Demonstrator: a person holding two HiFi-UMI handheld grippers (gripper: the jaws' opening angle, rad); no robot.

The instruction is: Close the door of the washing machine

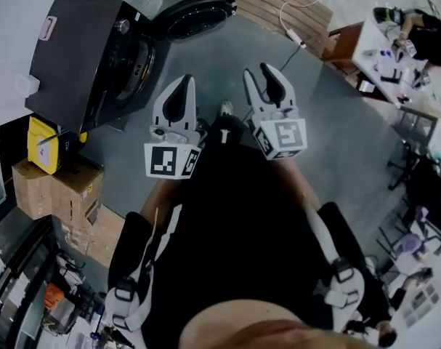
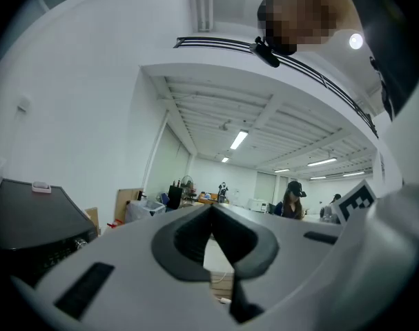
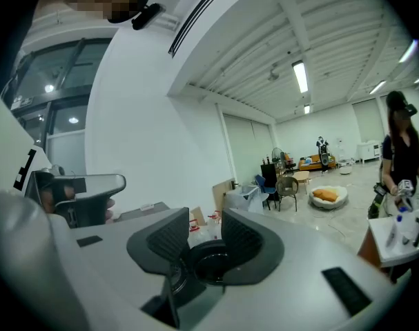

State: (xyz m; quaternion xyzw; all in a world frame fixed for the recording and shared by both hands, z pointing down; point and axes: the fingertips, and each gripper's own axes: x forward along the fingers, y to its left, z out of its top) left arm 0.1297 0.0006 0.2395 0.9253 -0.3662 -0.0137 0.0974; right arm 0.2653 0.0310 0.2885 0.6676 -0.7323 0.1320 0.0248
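- The washing machine (image 1: 82, 49) is sitting at the upper left of the head view, a dark box on the grey floor (image 1: 227, 64), with its drum mouth facing the person.
- Its round door (image 1: 198, 14) is hanging wide open, swung clear of the drum, ahead of both grippers and well apart from them.
- The left gripper (image 1: 182, 86) is hovering above the floor, just right of the machine; from the head it is reading as one closed wedge.
- The left gripper view is confirming it: the left gripper's (image 2: 210, 212) dark pads are meeting at the tips, with nothing between them.
- That view is catching only the machine's dark top edge (image 2: 30, 219) at the far left; the door is out of its frame.
- The right gripper (image 1: 259, 75) is holding beside the left one, jaws spread.
- The right gripper view is showing what the others are not: a clear gap at the right gripper (image 3: 206, 229), and through it the dark ring of the door (image 3: 210, 262), distant and untouched.
- Stacked cardboard boxes (image 1: 49, 187) are standing below the machine, seen only from the head.
- A white cable (image 1: 293, 24) is trailing over the wooden slats at the top.
- The door's hinge is too dark to make out, and the person's black clothing is covering the floor directly below.
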